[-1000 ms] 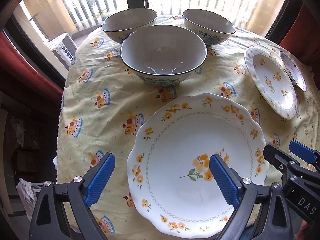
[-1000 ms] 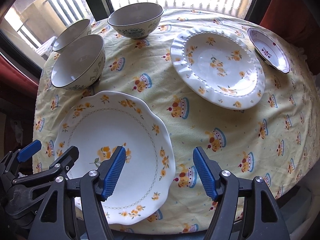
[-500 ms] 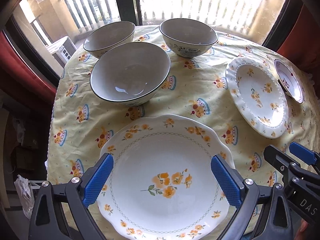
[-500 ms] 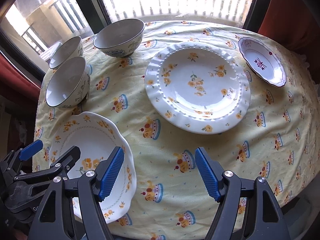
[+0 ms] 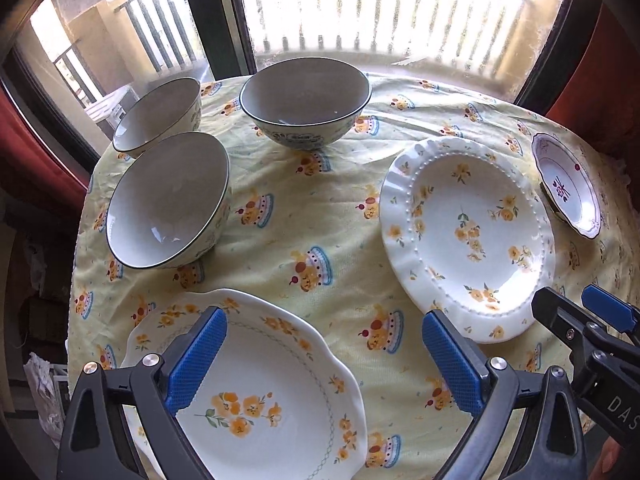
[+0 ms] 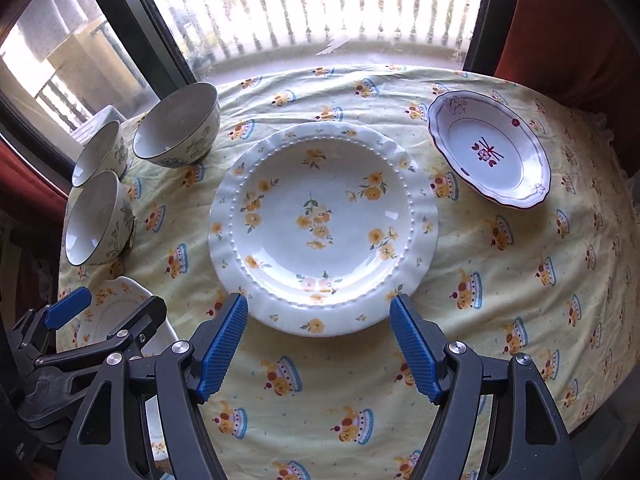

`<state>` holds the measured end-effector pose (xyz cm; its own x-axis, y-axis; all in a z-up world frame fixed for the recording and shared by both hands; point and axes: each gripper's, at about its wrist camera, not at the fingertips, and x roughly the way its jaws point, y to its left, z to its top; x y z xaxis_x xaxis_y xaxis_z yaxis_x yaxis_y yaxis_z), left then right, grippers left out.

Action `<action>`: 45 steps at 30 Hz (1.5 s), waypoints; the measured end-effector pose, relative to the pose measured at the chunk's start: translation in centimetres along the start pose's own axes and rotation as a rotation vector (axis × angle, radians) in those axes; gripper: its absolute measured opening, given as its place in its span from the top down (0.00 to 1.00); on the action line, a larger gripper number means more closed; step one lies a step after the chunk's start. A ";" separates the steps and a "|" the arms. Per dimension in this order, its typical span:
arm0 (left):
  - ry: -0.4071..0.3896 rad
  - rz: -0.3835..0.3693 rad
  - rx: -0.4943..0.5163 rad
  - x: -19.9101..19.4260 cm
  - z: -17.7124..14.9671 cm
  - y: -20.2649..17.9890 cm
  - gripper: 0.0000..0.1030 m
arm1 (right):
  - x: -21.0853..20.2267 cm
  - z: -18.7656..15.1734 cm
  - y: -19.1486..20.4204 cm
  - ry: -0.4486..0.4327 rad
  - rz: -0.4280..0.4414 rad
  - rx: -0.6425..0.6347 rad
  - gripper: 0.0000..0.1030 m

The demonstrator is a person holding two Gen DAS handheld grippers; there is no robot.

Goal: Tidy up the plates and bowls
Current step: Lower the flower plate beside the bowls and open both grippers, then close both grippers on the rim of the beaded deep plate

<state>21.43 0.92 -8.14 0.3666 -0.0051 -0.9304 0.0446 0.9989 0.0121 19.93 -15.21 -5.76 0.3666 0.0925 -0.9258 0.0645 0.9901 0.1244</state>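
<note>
Here, nothing is yet stacked: every dish lies singly on the round table [image 6: 520, 320] under its yellow cake-print cloth, so I judge the task barely begun.

Largest is the beaded-rim plate [image 6: 324, 224], flowered in yellow, lying flat at the table's middle, directly ahead of my right gripper [image 6: 318, 346]. That gripper's jaws stand spread wide with only cloth between them; it holds nothing, and its tips sit just short of the plate's near rim.

Next is the scalloped plate [image 5: 256, 392] at the near left edge. My left gripper [image 5: 324, 360] hangs above it, jaws likewise apart and empty; the left pad overlaps the plate in the left wrist view, but I cannot tell whether it touches.

Then come three dark-rimmed bowls grouped at the far left: the near bowl [image 5: 168, 200], the left rear bowl [image 5: 158, 118] and the far bowl [image 5: 304, 100]. The first two stand very close together; the third stands a little apart. None is nested in another.

Smallest is the red-trimmed dish [image 6: 488, 156] at the far right, well apart from the bowls.

Left to do, in my judgement: gather the plates into one pile, nest the bowls, and place the small dish.
</note>
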 end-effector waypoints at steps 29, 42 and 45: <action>0.028 0.104 -0.088 8.3 5.2 -7.3 0.10 | 8.7 7.5 -7.7 0.009 0.049 -0.030 0.18; 0.025 0.083 -0.084 9.5 6.0 -8.3 0.23 | 10.9 8.2 -7.8 0.037 0.056 -0.048 0.42; 0.027 0.099 -0.069 9.6 5.9 -8.8 0.23 | 10.7 7.9 -7.8 0.027 0.045 -0.051 0.44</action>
<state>30.00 -8.19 -15.04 0.3412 0.0944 -0.9352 -0.0553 0.9952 0.0803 30.72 -22.78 -13.83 0.3428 0.1393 -0.9290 0.0010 0.9889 0.1486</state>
